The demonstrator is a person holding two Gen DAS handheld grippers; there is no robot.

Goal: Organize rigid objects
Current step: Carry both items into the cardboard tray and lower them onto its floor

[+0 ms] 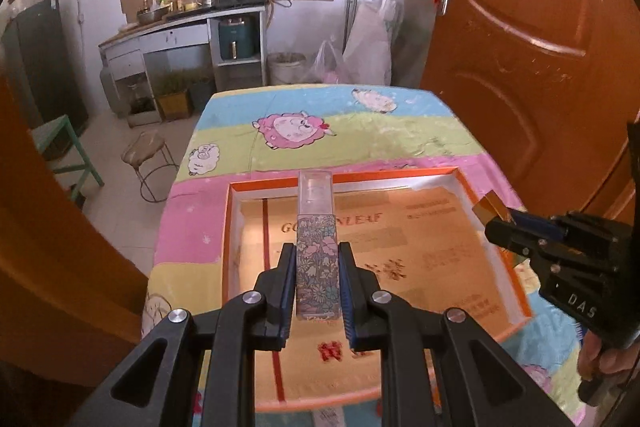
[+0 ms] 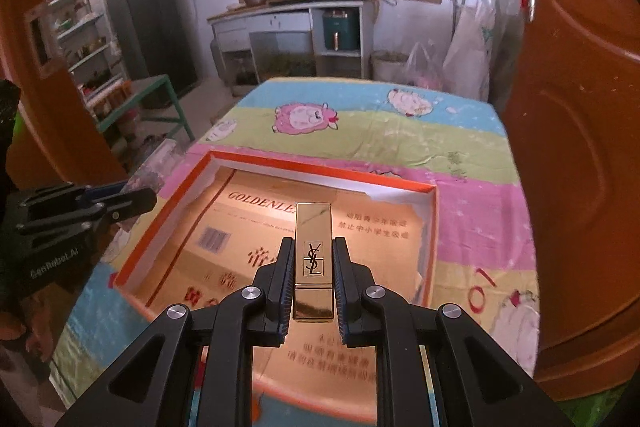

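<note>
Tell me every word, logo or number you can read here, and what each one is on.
"YSL" monogram: gold lipstick case in the right gripper.
"GOLDENLEAF", partly covered in both views: box floor.
"DAS": right gripper body, seen from the left wrist.
"GenRobot.AI": left gripper body, seen from the right wrist.
Chinese lines and barcode in the box: too blurred.
Floral bottle: no text.

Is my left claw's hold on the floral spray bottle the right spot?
Probably yes. The left claw pinches the floral spray bottle across its flat patterned body, from the base end. The clear cap looks slippery and removable, so avoid gripping there.
</note>
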